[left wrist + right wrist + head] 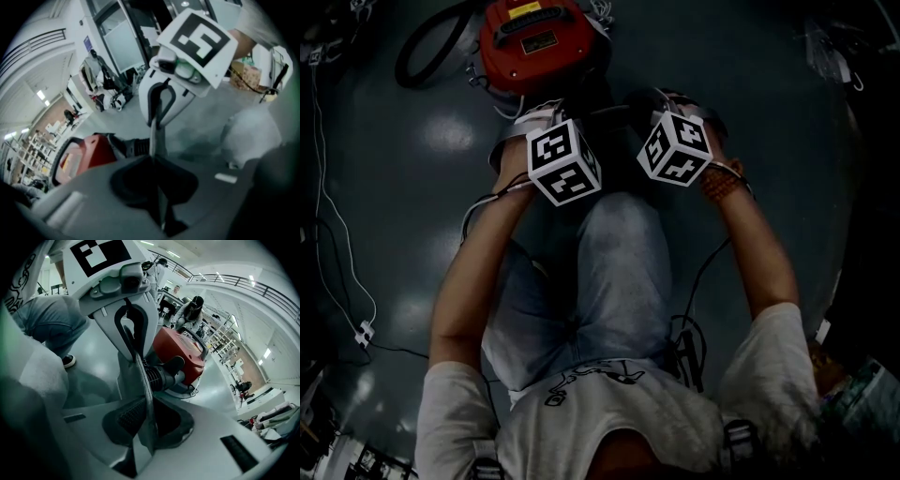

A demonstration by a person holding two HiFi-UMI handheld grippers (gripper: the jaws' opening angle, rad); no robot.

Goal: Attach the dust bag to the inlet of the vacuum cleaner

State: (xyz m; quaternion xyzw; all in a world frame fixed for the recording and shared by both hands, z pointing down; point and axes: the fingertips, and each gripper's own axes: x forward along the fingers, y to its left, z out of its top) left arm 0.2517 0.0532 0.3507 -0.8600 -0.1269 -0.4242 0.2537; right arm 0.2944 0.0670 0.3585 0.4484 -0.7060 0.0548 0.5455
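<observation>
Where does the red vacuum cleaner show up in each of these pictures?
Head view: vacuum cleaner at the top, left of centre.
Left gripper view: vacuum cleaner at lower left.
Right gripper view: vacuum cleaner right of centre.
Shared landmark: the shiny grey floor under it.

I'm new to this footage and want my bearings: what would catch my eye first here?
The red vacuum cleaner on the dark floor at the top of the head view stands out most. Just below it, the black-and-white marker cubes of the left gripper and right gripper sit side by side, each gripper's fingers pinching a thin edge of the grey dust bag.
</observation>
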